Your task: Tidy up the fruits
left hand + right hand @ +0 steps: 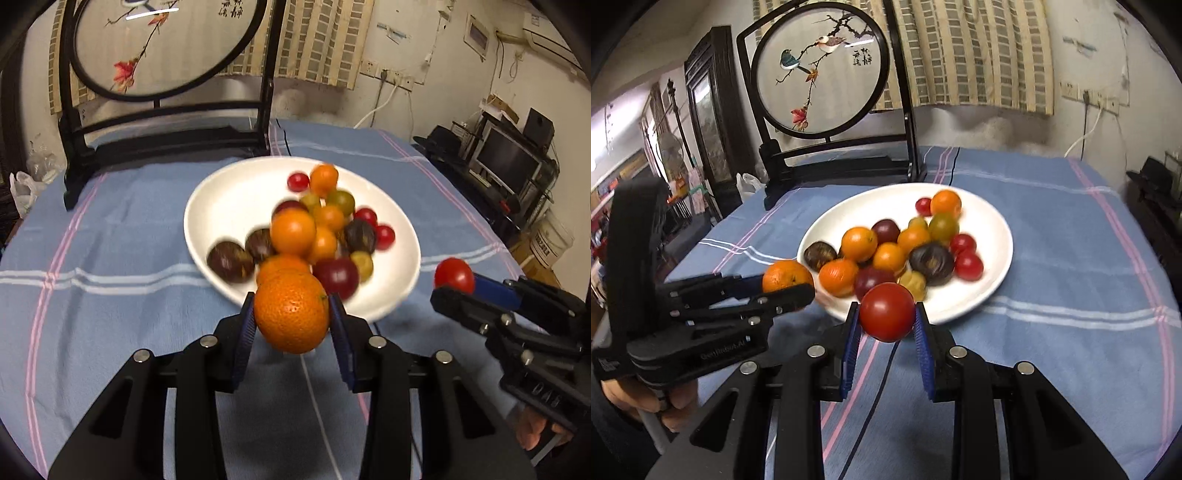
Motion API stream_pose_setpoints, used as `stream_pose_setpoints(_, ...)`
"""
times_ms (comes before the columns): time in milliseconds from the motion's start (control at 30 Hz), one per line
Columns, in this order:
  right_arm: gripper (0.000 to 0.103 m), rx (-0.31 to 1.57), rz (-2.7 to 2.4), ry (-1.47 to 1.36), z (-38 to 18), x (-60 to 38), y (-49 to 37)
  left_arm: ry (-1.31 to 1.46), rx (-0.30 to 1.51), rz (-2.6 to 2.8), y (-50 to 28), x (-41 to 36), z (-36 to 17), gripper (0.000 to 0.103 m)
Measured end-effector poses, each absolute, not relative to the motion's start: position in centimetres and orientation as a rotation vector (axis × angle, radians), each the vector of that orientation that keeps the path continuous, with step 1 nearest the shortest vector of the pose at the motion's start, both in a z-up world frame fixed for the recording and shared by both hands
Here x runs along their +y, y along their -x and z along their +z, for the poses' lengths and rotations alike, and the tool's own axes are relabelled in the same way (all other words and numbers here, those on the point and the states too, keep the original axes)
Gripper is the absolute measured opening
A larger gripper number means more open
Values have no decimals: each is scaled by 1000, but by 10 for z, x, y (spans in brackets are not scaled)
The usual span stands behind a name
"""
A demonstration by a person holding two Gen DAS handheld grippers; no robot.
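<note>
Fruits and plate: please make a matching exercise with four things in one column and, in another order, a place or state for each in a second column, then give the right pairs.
Column 1:
1. orange
2. red tomato
3. white plate
4. round bird screen

Column 2:
A. stands at the far end of the table
B. held in the left gripper
C. lies on the blue cloth, holding mixed fruit
D. held in the right gripper

Pairs: 1-B, 2-D, 3-C, 4-A
</note>
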State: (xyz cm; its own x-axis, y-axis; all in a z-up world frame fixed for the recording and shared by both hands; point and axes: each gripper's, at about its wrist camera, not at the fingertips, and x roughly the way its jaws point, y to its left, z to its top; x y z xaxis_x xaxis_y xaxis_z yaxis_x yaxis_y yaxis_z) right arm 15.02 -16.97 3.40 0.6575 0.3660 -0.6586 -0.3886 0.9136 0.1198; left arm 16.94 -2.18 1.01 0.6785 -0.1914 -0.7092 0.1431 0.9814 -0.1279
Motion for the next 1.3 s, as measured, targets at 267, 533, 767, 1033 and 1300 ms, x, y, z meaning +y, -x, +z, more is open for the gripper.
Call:
stream_pose_setpoints(267,29,774,382,-7,6,-176,-200,128,789,-111,-228,-9,25,38)
stream_pose_setpoints(533,45,813,369,-42,-13,-186,-215,152,796,-21,-264,-6,16,63)
stream_pose_setpoints(767,52,804,346,-21,-5,-185,-206,106,779,8,-241,-11,15,77)
stream_pose_setpoints(1033,71,810,306,59,5,-178,-170,97,744,36,-184,-6,29,89)
stream_pose_setpoints(1300,78,831,302,95,3,-178,-113,96,750,33,-125,-5,25,92)
